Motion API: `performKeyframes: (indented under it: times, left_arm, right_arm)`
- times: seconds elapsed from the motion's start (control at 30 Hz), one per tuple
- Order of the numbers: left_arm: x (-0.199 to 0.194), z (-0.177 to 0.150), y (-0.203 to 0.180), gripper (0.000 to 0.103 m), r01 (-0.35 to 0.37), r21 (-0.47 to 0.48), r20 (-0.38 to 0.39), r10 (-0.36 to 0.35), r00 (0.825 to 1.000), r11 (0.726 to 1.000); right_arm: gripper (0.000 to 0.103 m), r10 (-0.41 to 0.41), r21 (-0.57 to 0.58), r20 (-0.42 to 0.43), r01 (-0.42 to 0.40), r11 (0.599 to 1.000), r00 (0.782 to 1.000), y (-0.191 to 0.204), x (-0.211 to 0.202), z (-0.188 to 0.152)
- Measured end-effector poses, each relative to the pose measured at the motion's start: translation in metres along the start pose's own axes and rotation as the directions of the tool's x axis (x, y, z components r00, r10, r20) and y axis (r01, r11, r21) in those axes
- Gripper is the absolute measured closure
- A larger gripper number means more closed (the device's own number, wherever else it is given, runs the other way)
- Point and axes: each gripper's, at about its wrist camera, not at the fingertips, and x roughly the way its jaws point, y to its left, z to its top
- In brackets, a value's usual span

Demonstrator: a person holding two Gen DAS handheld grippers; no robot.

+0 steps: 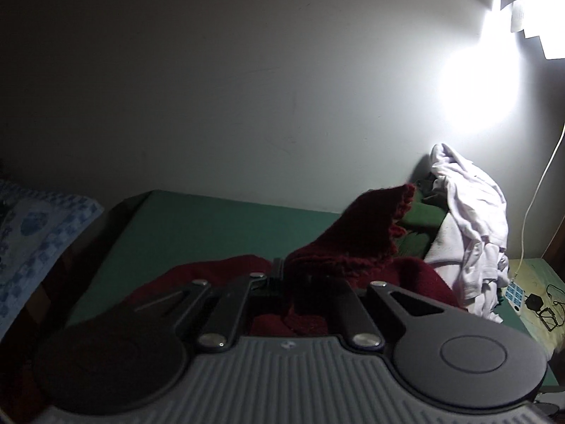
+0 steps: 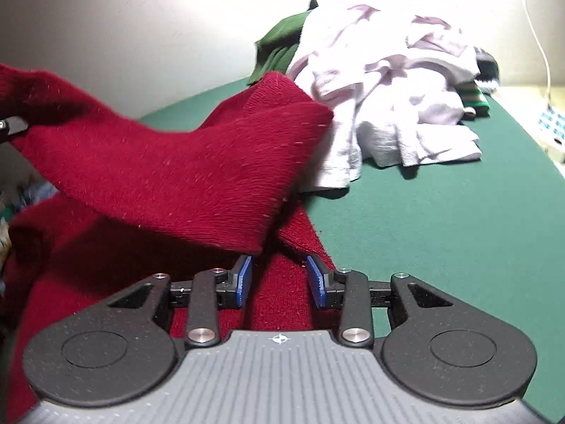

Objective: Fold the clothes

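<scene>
A dark red knit garment (image 2: 169, 173) lies on the green cover (image 2: 441, 233), one part lifted and stretched to the left. My left gripper (image 1: 280, 274) is shut on that lifted part, and red fabric (image 1: 356, 236) stands up past its fingertips. In the right wrist view the left gripper (image 2: 9, 127) shows at the far left edge, holding the raised cloth. My right gripper (image 2: 279, 281) hangs low over the garment's near part. Its blue pads (image 2: 243, 281) stand apart with red cloth showing between them, and I see no pinch.
A heap of pale white clothes (image 2: 388, 88) lies behind the red garment against the wall, over a green garment (image 2: 279, 46). A white cable (image 1: 536, 190) and a black charger (image 1: 533, 302) lie at the right. A bright lamp (image 1: 480, 88) glares. Blue patterned cloth (image 1: 35, 233) lies left.
</scene>
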Motion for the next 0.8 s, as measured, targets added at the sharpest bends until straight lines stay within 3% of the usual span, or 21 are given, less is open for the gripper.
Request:
performKeyframes:
  times: [0.13,0.27,0.4,0.6,0.7,0.8]
  left_arm:
    - [-0.01,-0.026,0.018,0.099,-0.05,0.019,-0.007,0.05,0.999,0.999]
    - [-0.009,-0.06,0.05,0.099,-0.111,-0.024,-0.094,0.108,0.99,0.994]
    - [-0.013,-0.081,0.069,0.099,-0.13,-0.048,-0.126,0.123,0.984,0.99]
    - [-0.017,-0.068,0.074,0.099,-0.131,-0.045,-0.094,0.126,0.988,0.99]
    - [-0.018,-0.058,0.076,0.099,-0.137,-0.043,-0.066,0.134,0.989,0.99]
    - [-0.013,-0.053,0.076,0.099,-0.147,-0.03,-0.062,0.144,0.988,0.989]
  right_arm:
    - [0.066,-0.017,-0.009,0.033,0.017,1.0,0.999,0.008,-0.007,0.005]
    - [0.062,0.007,0.018,0.056,-0.008,1.0,0.998,0.01,-0.013,0.016]
    - [0.061,-0.023,0.019,0.082,0.021,1.0,0.996,0.018,0.0,0.037]
    - [0.061,-0.13,-0.191,0.101,0.147,0.97,0.986,0.05,0.039,0.056]
    - [0.061,-0.158,-0.238,0.09,0.175,0.955,0.983,0.052,0.061,0.061]
    - [0.064,-0.147,-0.238,0.045,0.154,0.959,0.988,0.045,0.08,0.066]
